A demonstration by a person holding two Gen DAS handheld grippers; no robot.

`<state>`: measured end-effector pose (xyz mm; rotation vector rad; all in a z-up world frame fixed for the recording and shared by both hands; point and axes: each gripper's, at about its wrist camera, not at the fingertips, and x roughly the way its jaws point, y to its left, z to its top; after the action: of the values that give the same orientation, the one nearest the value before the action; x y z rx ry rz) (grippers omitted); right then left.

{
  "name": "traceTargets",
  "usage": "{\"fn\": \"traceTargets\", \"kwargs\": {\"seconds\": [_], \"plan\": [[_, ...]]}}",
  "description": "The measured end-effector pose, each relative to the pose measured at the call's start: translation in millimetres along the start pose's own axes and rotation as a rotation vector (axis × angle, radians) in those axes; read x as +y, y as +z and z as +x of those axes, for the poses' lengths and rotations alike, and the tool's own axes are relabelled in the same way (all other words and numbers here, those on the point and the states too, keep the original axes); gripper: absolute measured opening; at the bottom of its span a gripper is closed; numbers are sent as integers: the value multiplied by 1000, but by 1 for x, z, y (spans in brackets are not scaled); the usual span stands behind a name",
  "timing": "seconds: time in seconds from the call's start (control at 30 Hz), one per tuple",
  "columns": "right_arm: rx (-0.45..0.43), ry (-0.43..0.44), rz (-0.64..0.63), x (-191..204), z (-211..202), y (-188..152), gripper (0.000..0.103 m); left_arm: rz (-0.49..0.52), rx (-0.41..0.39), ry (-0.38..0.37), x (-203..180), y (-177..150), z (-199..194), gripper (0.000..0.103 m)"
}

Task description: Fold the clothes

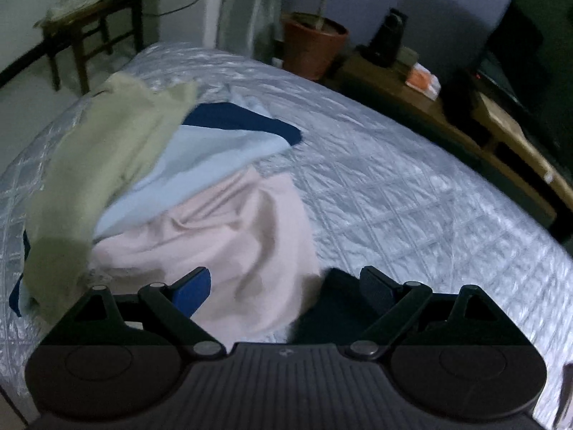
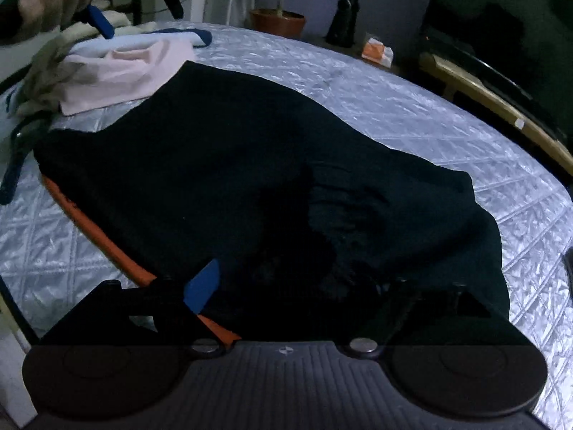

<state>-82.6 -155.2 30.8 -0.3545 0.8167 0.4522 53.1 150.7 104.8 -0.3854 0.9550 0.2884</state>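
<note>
Clothes lie on a quilted bed [image 1: 394, 179]. Between the left gripper's [image 1: 283, 288] spread fingers sits pink cloth [image 1: 229, 229], but the blue pads do not press it; a black shirt's [image 2: 232, 165] corner shows by the right-hand finger. Past the pink cloth lie a light blue piece [image 1: 200, 157] with a navy edge [image 1: 243, 118] and an olive garment [image 1: 100, 165], all heaped together and overlapping.

The right gripper's [image 2: 297, 285] fingers are parted over the black shirt, which is spread across the bed with an orange edge [image 2: 107, 247] under its near side. Only the left-hand blue pad shows; the other is lost against the dark cloth, so contact there is hard to judge.

Both grippers tilt down towards the bed. In the right view, a hand [image 2: 50, 0] holds the left gripper above the heap. Beyond the bed stands a clay pot [image 1: 313, 43]; what it holds is not clear.
</note>
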Motion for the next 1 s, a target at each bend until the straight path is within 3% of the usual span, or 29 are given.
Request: {"fn": "traceTargets", "kwargs": {"seconds": [0.03,0.07,0.2,0.37,0.43,0.53,0.73,0.83,0.87,0.9,0.93,1.0], "plan": [[-6,3,6,-1,-1,0,75,-13,-1,-2,3,2,0,89],[-11,5,12,-2,-3,0,56,-16,-2,-4,4,3,-1,89],[-24,39,147,-22,-8,7,45,7,2,-18,1,1,-2,89],[-79,133,447,-64,-17,8,33,2,5,-22,1,0,-2,89],[-126,165,587,-85,-22,8,32,-2,5,-23,2,1,-2,89],[-234,216,667,-102,-31,17,31,0,7,-23,2,0,-1,89],[-273,192,389,-60,-24,52,31,3,7,-21,-1,0,-1,89],[-159,196,306,-32,14,42,35,4,7,-21,-1,-1,-1,89],[-106,211,323,-29,27,37,39,4,8,-22,0,-1,-1,89],[-118,226,344,-31,26,34,42,3,7,-22,0,-1,-1,89],[-129,240,366,-32,25,32,54,0,6,-23,2,0,-1,89],[-163,236,399,-37,11,34,55,-9,6,-23,4,2,-1,89]]}}
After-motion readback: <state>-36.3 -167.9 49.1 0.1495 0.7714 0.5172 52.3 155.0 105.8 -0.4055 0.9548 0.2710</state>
